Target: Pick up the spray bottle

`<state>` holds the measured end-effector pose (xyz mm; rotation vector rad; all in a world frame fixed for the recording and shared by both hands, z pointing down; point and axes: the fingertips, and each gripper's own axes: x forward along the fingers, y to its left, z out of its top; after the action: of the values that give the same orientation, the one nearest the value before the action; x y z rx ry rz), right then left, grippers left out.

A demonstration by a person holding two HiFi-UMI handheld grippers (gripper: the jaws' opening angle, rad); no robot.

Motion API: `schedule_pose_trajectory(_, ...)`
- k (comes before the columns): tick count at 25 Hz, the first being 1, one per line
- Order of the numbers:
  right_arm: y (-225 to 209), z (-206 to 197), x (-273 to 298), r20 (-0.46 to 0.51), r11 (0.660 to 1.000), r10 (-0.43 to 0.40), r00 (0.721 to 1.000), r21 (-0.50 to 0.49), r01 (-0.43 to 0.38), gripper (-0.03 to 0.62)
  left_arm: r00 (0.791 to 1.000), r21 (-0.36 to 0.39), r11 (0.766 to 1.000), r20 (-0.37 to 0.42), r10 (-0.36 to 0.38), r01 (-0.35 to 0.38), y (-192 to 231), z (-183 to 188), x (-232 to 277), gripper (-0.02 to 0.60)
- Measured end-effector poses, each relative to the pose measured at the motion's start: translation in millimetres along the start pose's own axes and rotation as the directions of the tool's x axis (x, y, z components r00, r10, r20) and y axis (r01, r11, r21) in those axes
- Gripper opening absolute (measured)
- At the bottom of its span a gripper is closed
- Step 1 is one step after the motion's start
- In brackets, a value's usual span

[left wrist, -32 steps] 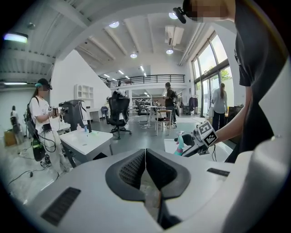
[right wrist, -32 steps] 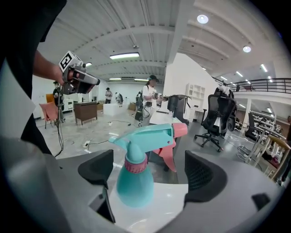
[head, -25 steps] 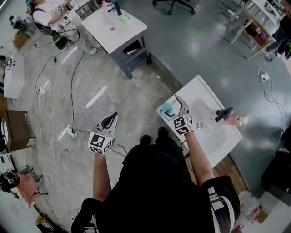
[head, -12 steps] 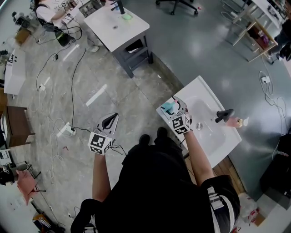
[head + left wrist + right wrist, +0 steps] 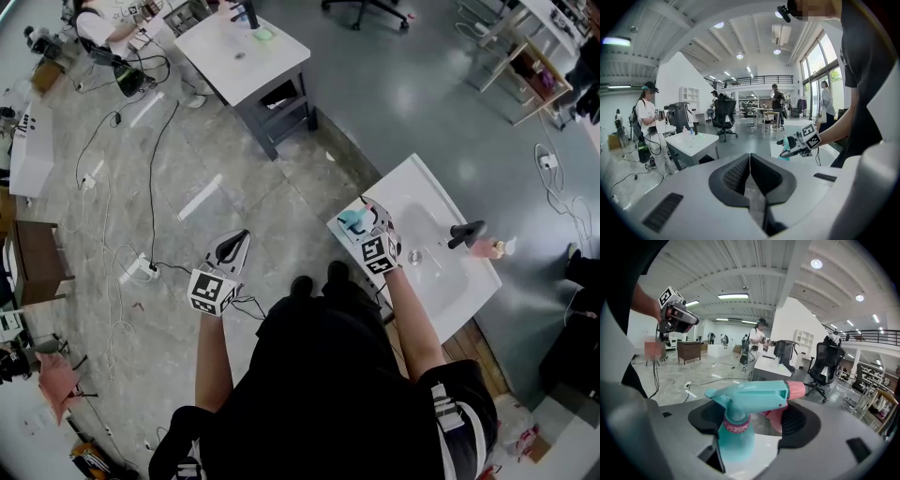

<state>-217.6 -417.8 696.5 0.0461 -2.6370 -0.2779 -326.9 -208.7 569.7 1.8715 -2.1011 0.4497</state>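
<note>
A teal spray bottle with a pink trigger and nozzle stands upright on the near left corner of the white sink counter. My right gripper reaches over that corner. Its jaws have just been closing, and the bottle sits between them below its head, with the black pads against it. Out to the left, over the floor, my left gripper hangs apart from the counter. In the left gripper view its jaws meet with nothing in them.
The counter holds a basin with a black faucet and a small pink bottle beside it. A second white table stands farther off. Cables run over the floor at the left, with a person beyond.
The right gripper's jaws have drawn in around the spray bottle. Both hands stay where they were, and the bottle still stands on the counter.
</note>
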Motion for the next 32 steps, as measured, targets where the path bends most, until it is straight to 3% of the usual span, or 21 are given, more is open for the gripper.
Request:
schedule_pose_trajectory(16, -4, 10, -29, -0.041, 0.992, -0.12, 0.992, 0.041, 0.122, 0.354, 0.994, 0.003, 0.995, 0.06, -0.096, 0.096, 8, 7, 2, 0.025)
schedule_pose_trajectory(32, 4, 8, -90, -0.114, 0.938, -0.313, 0.943, 0.12, 0.326, 0.354, 0.966, 0.045, 0.969, 0.084, -0.244, 0.241, 11, 13, 4, 0.025)
